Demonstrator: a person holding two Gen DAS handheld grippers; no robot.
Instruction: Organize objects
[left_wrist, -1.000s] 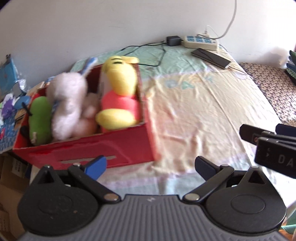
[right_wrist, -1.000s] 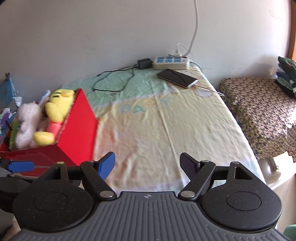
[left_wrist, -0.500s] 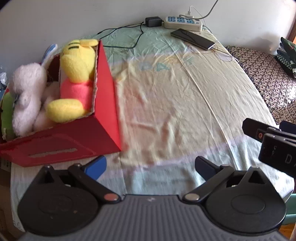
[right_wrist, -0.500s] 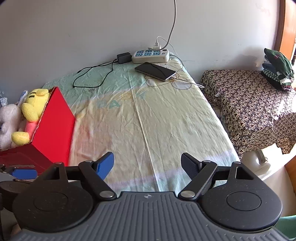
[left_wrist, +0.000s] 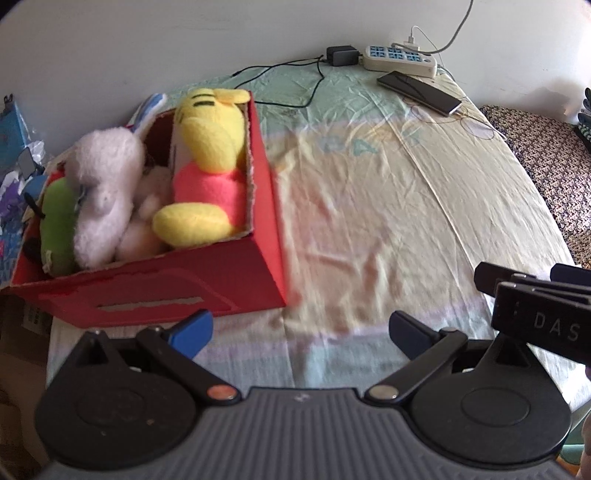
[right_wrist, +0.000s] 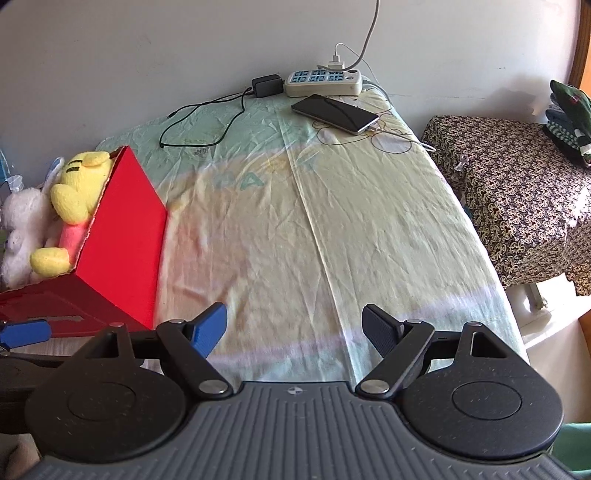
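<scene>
A red cardboard box (left_wrist: 184, 291) (right_wrist: 122, 236) stands at the left edge of the bed. Inside it lie a yellow plush with a pink shirt (left_wrist: 207, 162) (right_wrist: 74, 192), a white fluffy plush (left_wrist: 103, 192) (right_wrist: 22, 229) and a green plush (left_wrist: 57, 229). My left gripper (left_wrist: 301, 330) hangs open just in front of the box's near right corner, with nothing between its fingers. My right gripper (right_wrist: 293, 328) is open too, over the bare sheet to the right of the box. The right gripper's body shows at the right edge of the left wrist view.
A pale green and yellow sheet (right_wrist: 295, 221) covers the bed. At the far end by the wall lie a power strip (right_wrist: 323, 83), a black charger with its cable (right_wrist: 266, 85) and a phone (right_wrist: 334, 112). A patterned cloth-covered stand (right_wrist: 517, 192) is to the right; clutter lies left of the box.
Both wrist views have swung back and forth over the bed. The box now sits nearer the middle of the left wrist view than half a second ago. Both grippers stay open and empty.
</scene>
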